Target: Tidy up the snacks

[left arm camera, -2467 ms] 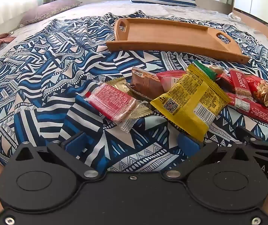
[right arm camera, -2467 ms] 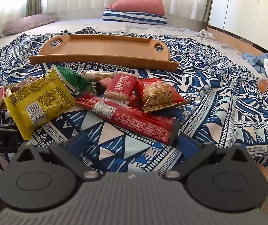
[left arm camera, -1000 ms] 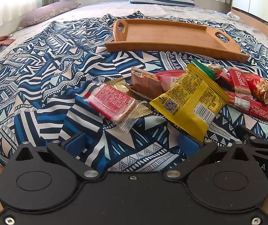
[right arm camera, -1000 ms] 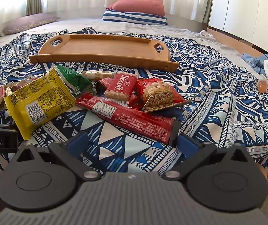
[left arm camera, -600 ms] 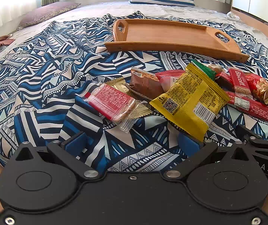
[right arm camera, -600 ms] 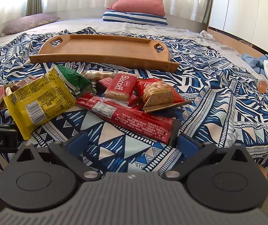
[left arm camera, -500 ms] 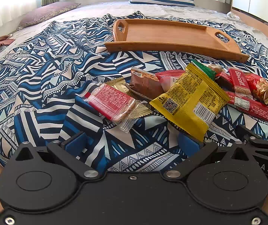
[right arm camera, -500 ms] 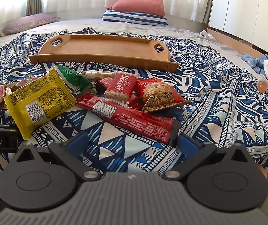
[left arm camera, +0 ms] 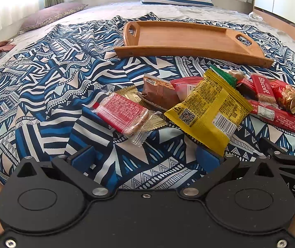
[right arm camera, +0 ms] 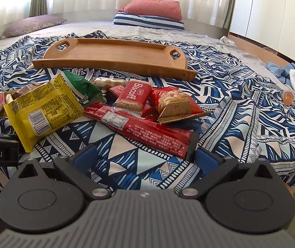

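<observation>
start of the job by the look of it: the wooden tray (right arm camera: 114,54) sits bare beyond the fingers, and every snack lies in a loose heap on the patterned blanket (left arm camera: 50,86), between the fingers and the tray. no packet lifted yet. left gripper (left arm camera: 147,157) hangs low at the near edge of the heap, fingers spread wide, nothing between them; the yellow packet (left arm camera: 207,111) has its lower corner just by the right-side finger, touching or not i cannot tell. ahead and slightly left of its gap lies the clear-wrapped red bar (left arm camera: 122,113), overlapping a gold wrapper. right gripper (right arm camera: 145,157) likewise spread wide and empty; the long red packet (right arm camera: 143,130) runs diagonally with its dark end just ahead of the right-side finger. beyond it, the biscoff pack (right arm camera: 134,98) leans on the pile, with the peanut bag (right arm camera: 175,105) to its right and a green packet (right arm camera: 81,87) to its left. next move, as i judge it: pick the nearest loose packet for each side, close on a flat edge, lift clear and carry it forward to the tray. overlapping wrappers may drag neighbours along.
</observation>
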Demonstrator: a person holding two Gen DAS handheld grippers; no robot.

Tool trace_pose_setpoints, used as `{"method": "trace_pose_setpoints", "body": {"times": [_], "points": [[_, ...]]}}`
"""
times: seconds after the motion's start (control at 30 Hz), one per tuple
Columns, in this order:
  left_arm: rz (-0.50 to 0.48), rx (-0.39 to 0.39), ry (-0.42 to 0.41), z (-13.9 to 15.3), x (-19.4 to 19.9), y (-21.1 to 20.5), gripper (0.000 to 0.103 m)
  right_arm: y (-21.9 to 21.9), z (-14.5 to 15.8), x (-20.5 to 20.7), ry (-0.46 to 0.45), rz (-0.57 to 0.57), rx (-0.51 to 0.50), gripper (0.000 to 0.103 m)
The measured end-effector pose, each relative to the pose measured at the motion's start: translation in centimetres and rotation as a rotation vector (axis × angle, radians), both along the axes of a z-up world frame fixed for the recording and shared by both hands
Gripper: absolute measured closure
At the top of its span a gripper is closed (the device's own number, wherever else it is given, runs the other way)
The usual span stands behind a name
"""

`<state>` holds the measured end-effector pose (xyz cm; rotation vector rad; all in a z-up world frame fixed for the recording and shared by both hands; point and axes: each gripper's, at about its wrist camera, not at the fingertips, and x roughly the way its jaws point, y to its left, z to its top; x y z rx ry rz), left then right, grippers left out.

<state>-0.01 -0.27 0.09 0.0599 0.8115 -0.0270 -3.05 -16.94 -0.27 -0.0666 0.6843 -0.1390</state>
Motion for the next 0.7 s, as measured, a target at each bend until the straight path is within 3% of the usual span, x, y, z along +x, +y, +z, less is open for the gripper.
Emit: {"method": "trace_pose_setpoints", "body": {"times": [0.7], "points": [[-0.01,-0.024,-0.02,-0.14,-0.13,0.57,0.0,-0.44,-0.27,-0.37,-0.032,-0.014,0.011,0.0]]}}
